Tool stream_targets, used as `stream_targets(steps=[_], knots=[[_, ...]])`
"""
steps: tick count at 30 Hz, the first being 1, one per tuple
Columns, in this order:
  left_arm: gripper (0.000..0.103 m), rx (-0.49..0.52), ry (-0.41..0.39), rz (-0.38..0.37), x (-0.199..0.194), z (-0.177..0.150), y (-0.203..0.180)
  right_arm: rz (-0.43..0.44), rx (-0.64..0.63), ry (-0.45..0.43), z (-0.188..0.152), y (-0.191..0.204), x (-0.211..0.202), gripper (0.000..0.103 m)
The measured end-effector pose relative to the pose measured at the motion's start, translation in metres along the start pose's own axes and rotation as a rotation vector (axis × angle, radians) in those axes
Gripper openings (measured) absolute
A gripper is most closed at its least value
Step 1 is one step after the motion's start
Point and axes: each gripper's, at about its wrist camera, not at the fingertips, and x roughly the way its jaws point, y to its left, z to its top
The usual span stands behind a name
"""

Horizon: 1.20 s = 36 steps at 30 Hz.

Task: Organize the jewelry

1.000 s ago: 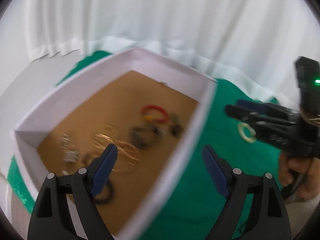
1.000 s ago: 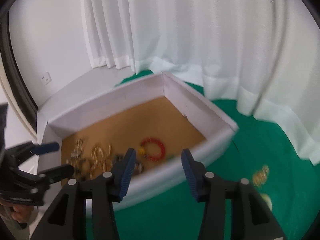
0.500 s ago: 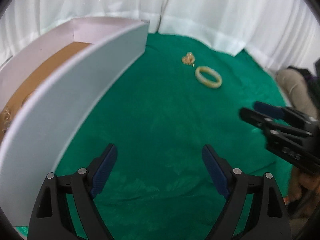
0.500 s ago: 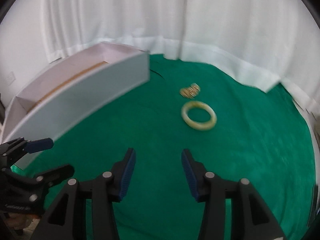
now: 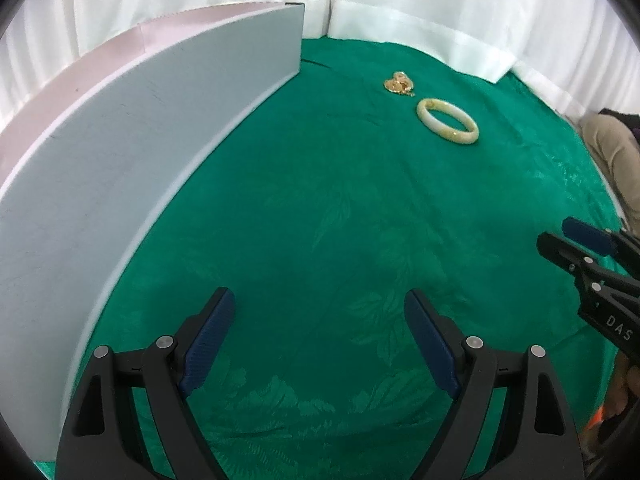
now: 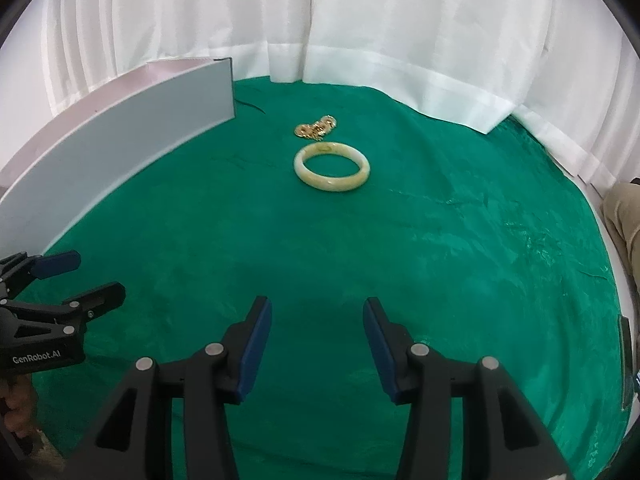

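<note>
- White curtain (image 6: 400,20): soft pleated fabric hanging behind the whole scene, its hem resting on the table edge.
- Green cloth (image 5: 320,220): a sheen of woven leaf patterns, covering the table.
- White box (image 5: 140,140): smooth flat board walls, standing on the cloth at the left; its inside is hidden from both views.
- Left gripper (image 5: 319,340): black plastic arms with ribbed blue pads, spread wide with nothing between them, low over bare cloth.
- Right gripper (image 6: 317,344): same build, fingers apart and empty, pointed toward the bangle.
- Bangle (image 6: 331,166): a thick, glossy, pale cream ring, lying flat on the cloth, well apart from the box.
- Gold jewelry (image 6: 316,128): a small shiny heap, possibly chain, just behind the bangle.
</note>
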Motion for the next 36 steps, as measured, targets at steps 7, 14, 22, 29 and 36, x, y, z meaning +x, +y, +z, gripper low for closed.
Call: stream_targets(steps=[7, 14, 22, 29, 36], knots=[[0.087, 0.001, 0.004, 0.005, 0.004, -0.001, 0.0, -0.026, 0.004, 0.006, -0.004, -0.002, 0.005, 0.059], [0.087, -0.001, 0.006, 0.004, 0.004, -0.001, 0.0, -0.066, 0.011, 0.012, -0.007, -0.005, 0.008, 0.068], [0.088, 0.013, 0.028, -0.009, 0.008, 0.01, -0.004, -0.119, -0.015, -0.018, -0.004, -0.003, 0.003, 0.068], [0.088, 0.039, 0.014, -0.111, 0.005, 0.07, -0.016, -0.1, 0.028, -0.006, -0.004, -0.013, 0.006, 0.068], [0.092, 0.143, -0.001, -0.144, 0.051, 0.156, -0.053, -0.065, 0.07, -0.009, -0.005, -0.023, 0.004, 0.068]])
